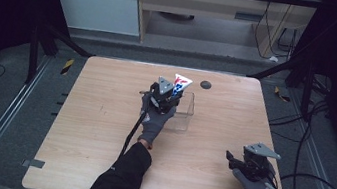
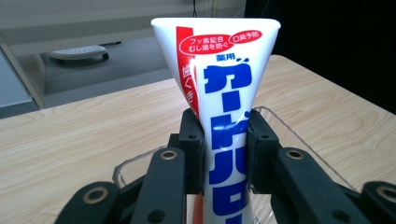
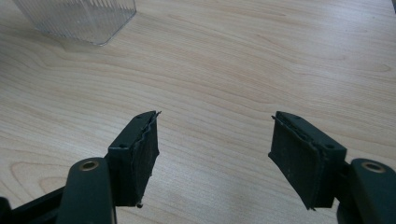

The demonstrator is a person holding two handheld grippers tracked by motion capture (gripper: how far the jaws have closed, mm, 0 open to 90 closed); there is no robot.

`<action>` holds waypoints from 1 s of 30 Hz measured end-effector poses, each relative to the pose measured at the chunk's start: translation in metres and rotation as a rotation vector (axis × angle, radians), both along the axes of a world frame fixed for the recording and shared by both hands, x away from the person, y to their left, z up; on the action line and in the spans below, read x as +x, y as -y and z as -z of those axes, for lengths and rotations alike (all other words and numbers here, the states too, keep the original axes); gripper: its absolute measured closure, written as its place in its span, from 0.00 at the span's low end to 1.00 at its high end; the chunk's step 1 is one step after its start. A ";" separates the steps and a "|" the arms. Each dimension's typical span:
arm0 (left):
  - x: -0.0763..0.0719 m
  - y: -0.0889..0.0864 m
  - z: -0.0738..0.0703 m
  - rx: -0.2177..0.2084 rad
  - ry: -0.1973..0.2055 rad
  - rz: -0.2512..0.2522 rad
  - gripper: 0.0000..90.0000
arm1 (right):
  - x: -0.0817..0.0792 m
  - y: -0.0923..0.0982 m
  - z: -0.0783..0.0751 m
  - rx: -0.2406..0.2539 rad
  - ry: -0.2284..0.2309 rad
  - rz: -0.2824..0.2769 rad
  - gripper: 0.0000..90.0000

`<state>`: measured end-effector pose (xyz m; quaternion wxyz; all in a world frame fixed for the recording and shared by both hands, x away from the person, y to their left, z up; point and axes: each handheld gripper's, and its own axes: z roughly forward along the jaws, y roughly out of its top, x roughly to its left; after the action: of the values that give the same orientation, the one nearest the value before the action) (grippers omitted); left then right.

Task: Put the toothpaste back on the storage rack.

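A white toothpaste tube (image 2: 224, 93) with red and blue print stands upright, crimped end up, with my left gripper (image 2: 226, 140) shut on its middle. In the high view the tube (image 1: 181, 84) and the left gripper (image 1: 168, 97) are over the left side of a clear plastic box (image 1: 185, 112) at the table's middle back. The box rim (image 2: 289, 126) curves just beyond the jaws. My right gripper (image 1: 233, 161) rests near the table's front right, open. Its jaws (image 3: 215, 149) stand wide apart over bare wood with nothing between them.
The wooden table (image 1: 102, 115) has a small dark round hole (image 1: 205, 84) at the back. The clear ribbed box's corner (image 3: 79, 18) shows far ahead in the right gripper view. Cables and black frame legs surround the table on the floor.
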<state>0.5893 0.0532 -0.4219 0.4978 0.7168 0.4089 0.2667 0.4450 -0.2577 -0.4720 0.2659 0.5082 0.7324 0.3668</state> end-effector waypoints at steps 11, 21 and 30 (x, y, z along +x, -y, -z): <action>-0.005 0.000 0.010 0.016 -0.009 0.016 0.78 | 0.000 0.000 0.000 -0.001 0.000 -0.001 0.35; -0.007 -0.003 0.025 0.041 -0.060 0.025 0.74 | 0.000 -0.001 0.000 0.000 0.001 0.002 0.35; -0.013 -0.009 0.018 0.008 -0.034 0.071 0.51 | -0.001 -0.001 -0.001 -0.002 0.008 0.007 0.33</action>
<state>0.5759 0.0626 -0.4403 0.4969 0.7375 0.3904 0.2381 0.4445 -0.2566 -0.4712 0.2707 0.5088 0.7301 0.3672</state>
